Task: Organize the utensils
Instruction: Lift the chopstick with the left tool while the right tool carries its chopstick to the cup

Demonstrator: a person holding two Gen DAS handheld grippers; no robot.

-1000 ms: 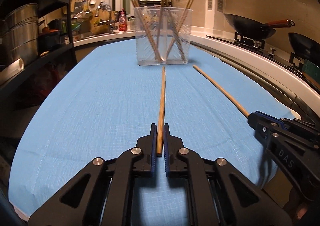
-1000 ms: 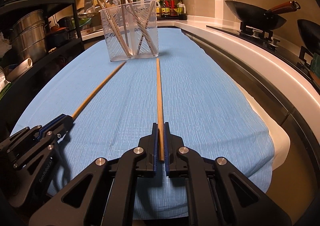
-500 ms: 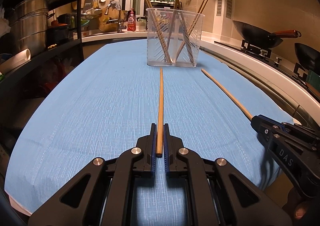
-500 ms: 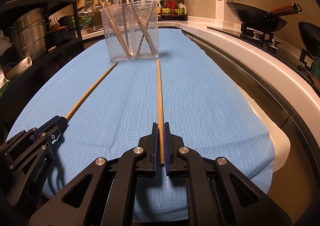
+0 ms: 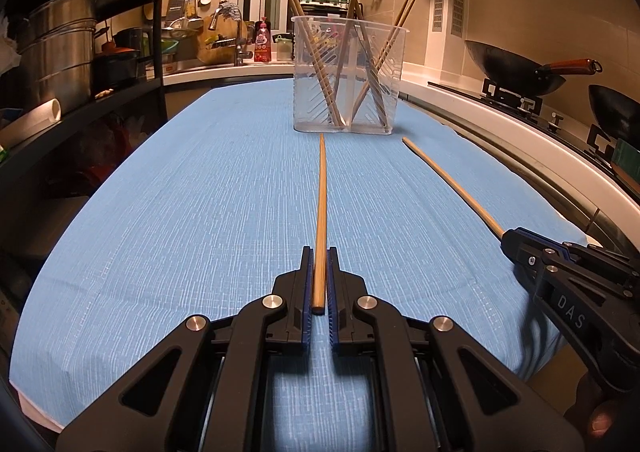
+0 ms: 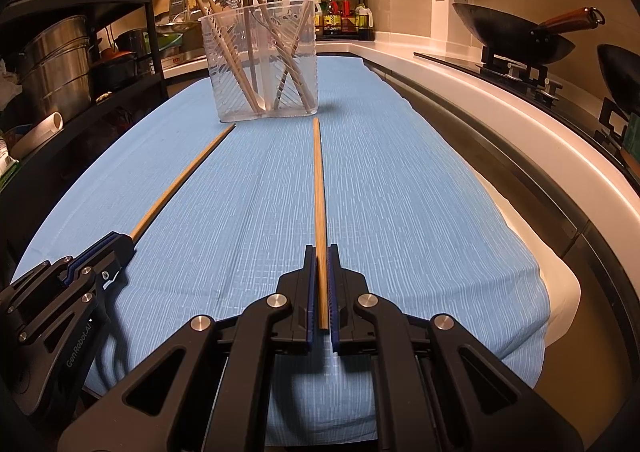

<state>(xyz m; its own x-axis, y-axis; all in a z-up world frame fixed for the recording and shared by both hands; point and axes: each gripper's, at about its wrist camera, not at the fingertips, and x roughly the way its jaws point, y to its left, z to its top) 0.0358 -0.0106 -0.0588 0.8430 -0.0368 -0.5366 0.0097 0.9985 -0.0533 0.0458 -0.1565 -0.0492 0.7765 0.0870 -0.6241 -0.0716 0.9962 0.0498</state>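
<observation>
My left gripper (image 5: 319, 252) is shut on the near end of a long wooden chopstick (image 5: 321, 196) that points at the clear plastic holder (image 5: 347, 92). My right gripper (image 6: 319, 250) is shut on a second chopstick (image 6: 318, 180), also pointing at the holder (image 6: 264, 80). The holder stands on the blue cloth (image 5: 208, 192) and has several chopsticks leaning in it. The right gripper (image 5: 510, 238) with its chopstick (image 5: 448, 182) shows in the left wrist view, and the left gripper (image 6: 124, 242) with its chopstick (image 6: 184, 180) shows in the right wrist view.
A black rack with steel pots (image 5: 60, 52) stands at the left. Woks (image 5: 516, 70) sit on a stove along the right counter. A sink with bottles (image 5: 262, 42) is behind the holder. The cloth's near edge (image 6: 400, 412) hangs over the table front.
Both grippers have lifted a little with their chopsticks, whose far tips now sit slightly short of the holder's base. The holder has not moved.
</observation>
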